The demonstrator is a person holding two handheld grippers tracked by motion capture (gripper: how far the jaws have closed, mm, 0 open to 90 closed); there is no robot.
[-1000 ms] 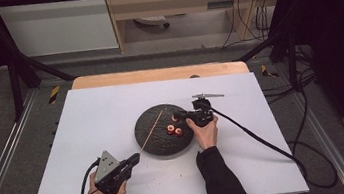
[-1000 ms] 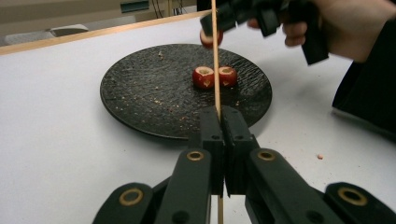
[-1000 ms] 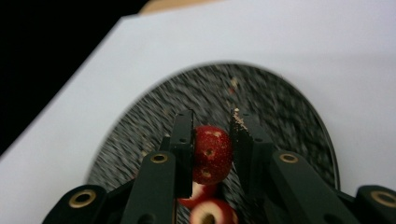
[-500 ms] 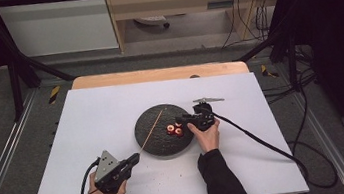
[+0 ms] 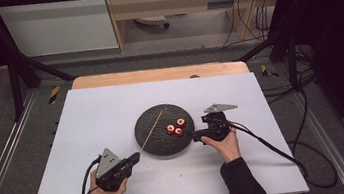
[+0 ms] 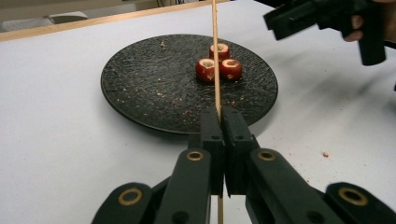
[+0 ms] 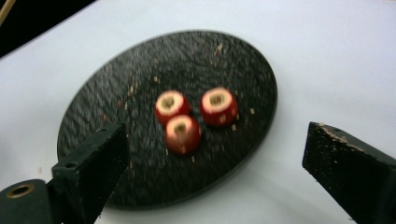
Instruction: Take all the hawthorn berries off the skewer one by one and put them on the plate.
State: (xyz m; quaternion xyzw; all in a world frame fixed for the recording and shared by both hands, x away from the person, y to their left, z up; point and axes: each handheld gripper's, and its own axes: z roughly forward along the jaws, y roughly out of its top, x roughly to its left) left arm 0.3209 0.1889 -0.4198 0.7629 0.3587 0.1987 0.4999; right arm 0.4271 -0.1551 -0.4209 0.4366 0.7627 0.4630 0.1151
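Wooden skewer [image 6: 215,51] clamped in left hand-held gripper [image 6: 223,122] — right hand-held gripper [image 7: 215,154] spread wide over plate [image 7: 116,84].

The right gripper view is smeared by blur: the three red cored fruit pieces [image 7: 191,116] and the crumbs on the black plate [image 7: 116,93] have soft edges, and what fruit they are cannot be told. The right claw [image 7: 212,175] has both jaws cut by the bottom edge.

In the left gripper view the thin wooden skewer [image 6: 215,56] runs out past the top edge, and its lower end is hidden behind the left claw [image 6: 223,135]. The other gripper there is cropped at the top right corner.

In the high view the fruit pieces are too small to read, and the skewer's near end seems lost against the plate rim. Both forearms leave at the bottom edge.
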